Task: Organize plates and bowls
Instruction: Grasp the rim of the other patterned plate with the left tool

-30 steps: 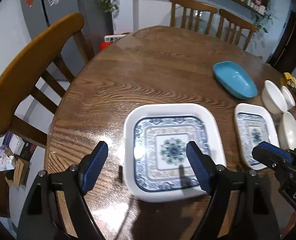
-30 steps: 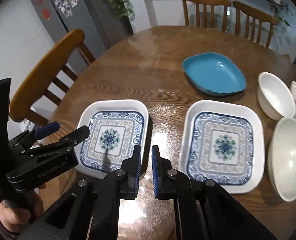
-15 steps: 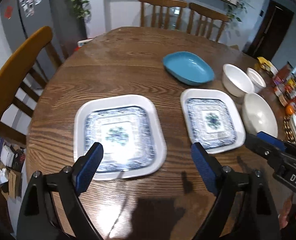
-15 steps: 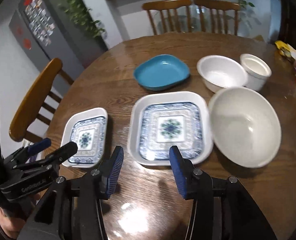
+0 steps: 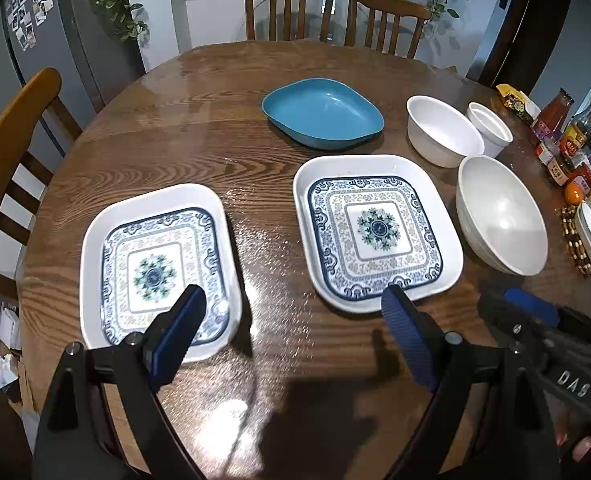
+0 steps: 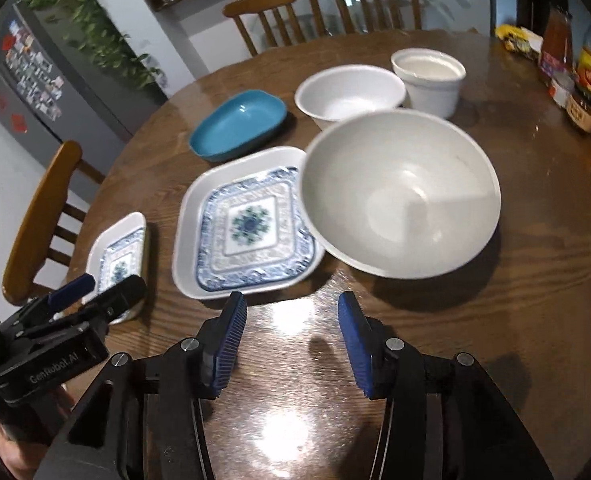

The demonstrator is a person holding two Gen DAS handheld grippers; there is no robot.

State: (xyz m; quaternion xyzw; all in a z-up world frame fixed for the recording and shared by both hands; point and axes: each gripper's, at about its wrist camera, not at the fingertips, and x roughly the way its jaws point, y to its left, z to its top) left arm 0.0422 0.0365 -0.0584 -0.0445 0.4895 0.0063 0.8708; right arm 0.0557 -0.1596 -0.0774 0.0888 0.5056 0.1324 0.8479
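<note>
While the left hand-held gripper [image 5: 291, 330] gapes wide and empty above the worktop [image 5: 199, 152], showing both patterned plates [image 5: 157, 270] whole, the right hand-held gripper [image 6: 291, 340], jaws just opening, empty, sees the big white bowl [image 6: 399, 192] hiding one plate's edge.

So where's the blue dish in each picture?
Left wrist view: the blue dish sits in the upper middle, on the far side of the patterned plate.
Right wrist view: the blue dish is upper left of centre, again on the far side of that patterned plate.
Shared landmark: the big white bowl, which sits to the right of that plate in both views.
</note>
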